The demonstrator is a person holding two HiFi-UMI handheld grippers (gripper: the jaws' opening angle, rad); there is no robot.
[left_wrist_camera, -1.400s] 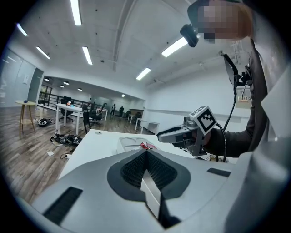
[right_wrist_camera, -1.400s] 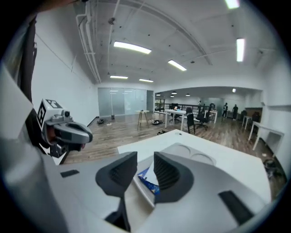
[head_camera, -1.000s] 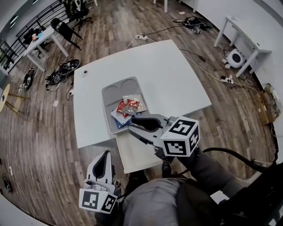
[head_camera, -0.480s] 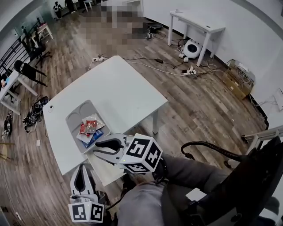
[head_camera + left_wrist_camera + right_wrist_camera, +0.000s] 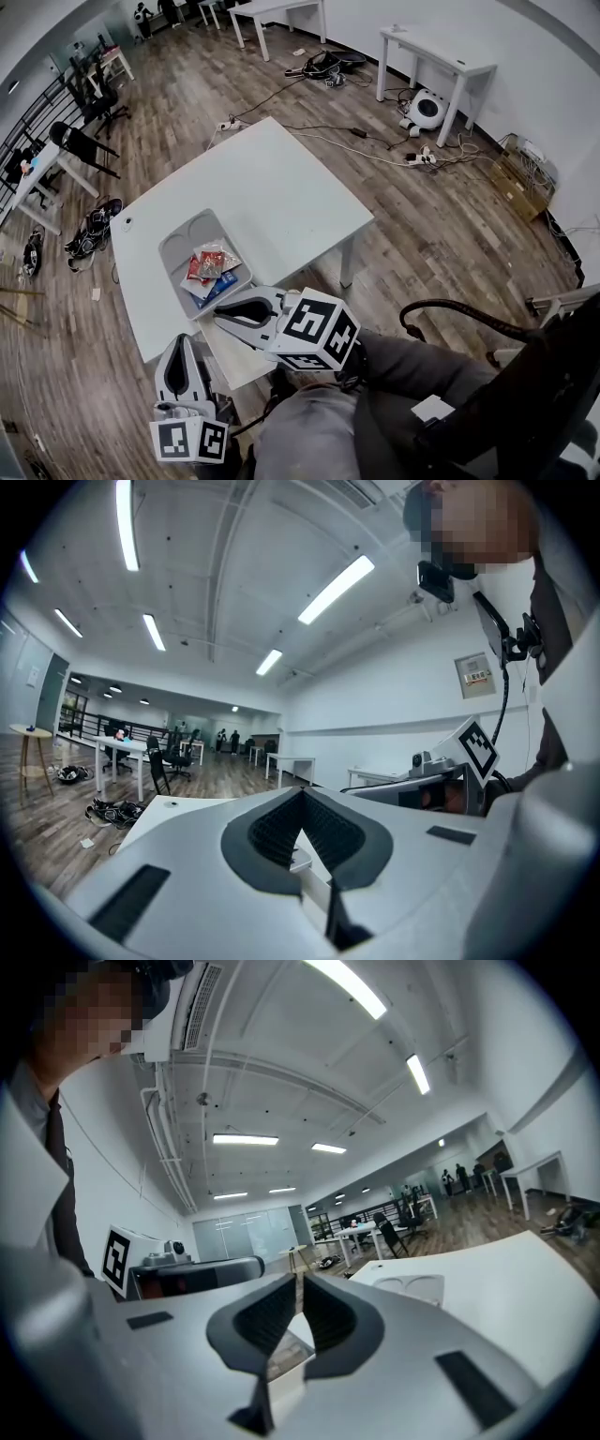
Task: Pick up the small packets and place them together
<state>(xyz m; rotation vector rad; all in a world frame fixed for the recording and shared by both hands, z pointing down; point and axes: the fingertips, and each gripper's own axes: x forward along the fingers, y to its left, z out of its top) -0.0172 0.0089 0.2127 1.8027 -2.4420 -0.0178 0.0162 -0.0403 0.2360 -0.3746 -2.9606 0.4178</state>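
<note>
Several small packets (image 5: 210, 268), red, clear and blue, lie heaped at the near end of a grey compartment tray (image 5: 183, 246) on the white table (image 5: 272, 187). My right gripper (image 5: 218, 317) hovers just off the tray's near corner. Its jaws have just been closing and now stand shut with nothing between them. The right gripper view shows its tips (image 5: 298, 1279) together, with the tray (image 5: 412, 1286) beyond. My left gripper (image 5: 180, 338) is held low at the person's side, below the table's near edge. Its tips (image 5: 301, 794) meet, shut and empty.
A low white board (image 5: 234, 354) juts out under the table's near edge. Around the table is wooden floor with cables, shoes (image 5: 92, 230), black chairs (image 5: 84, 145) and white desks (image 5: 436, 54). A black cable (image 5: 459, 311) loops by the person's right arm.
The head view has swung, so the table now sits further left and lower. The right gripper's jaws have narrowed from a wider loop to shut. The left gripper stays low.
</note>
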